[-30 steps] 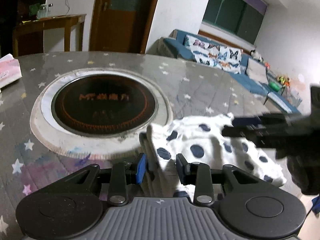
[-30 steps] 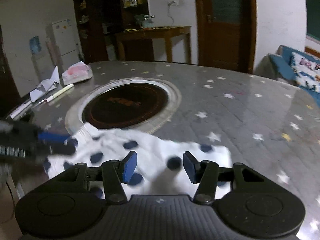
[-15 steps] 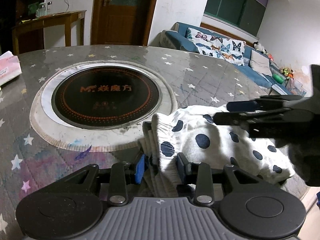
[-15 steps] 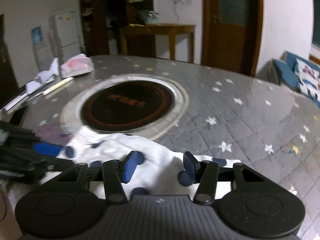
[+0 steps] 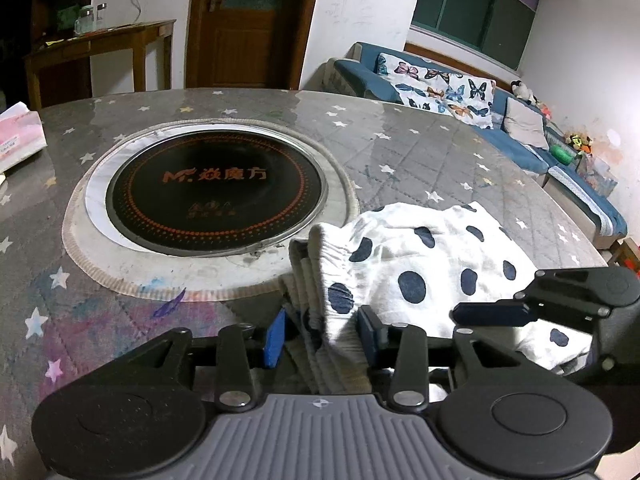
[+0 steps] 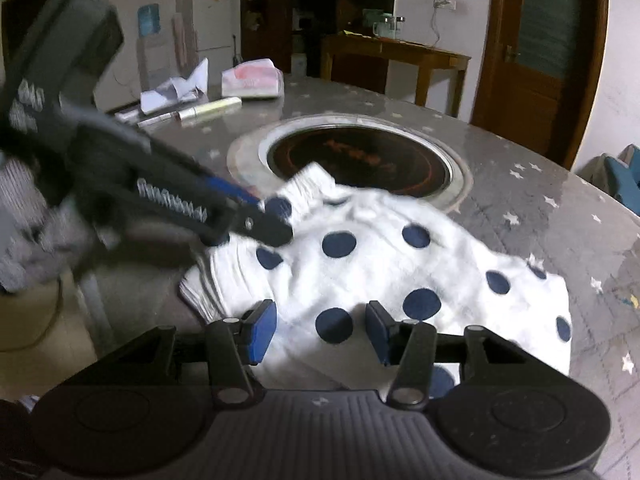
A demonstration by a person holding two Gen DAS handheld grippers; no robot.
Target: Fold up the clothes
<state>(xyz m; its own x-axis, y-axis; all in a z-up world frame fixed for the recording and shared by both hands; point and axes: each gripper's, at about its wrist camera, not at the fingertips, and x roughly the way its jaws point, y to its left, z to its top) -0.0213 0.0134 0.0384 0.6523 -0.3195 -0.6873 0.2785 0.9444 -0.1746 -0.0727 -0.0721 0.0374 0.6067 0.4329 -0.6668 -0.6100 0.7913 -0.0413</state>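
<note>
Left gripper [image 5: 322, 334] nearest, jaws released, straddling the ribbed edge of the polka-dot garment [image 5: 416, 264] without pinching it. Right gripper [image 6: 318, 328] also released, blue pads apart above the spotted cloth. Garment bunched on the star-patterned worktop [image 5: 420, 160], just on the near side of the round induction cooker [image 5: 216, 196], ribbed edge touching its pale rim. Beyond the cooker, a pink tissue pack [image 6: 252, 78].

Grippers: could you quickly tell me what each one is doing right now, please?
Left gripper: open, fingers either side of the spotted garment's ribbed edge.
Right gripper: open, holding nothing.
</note>
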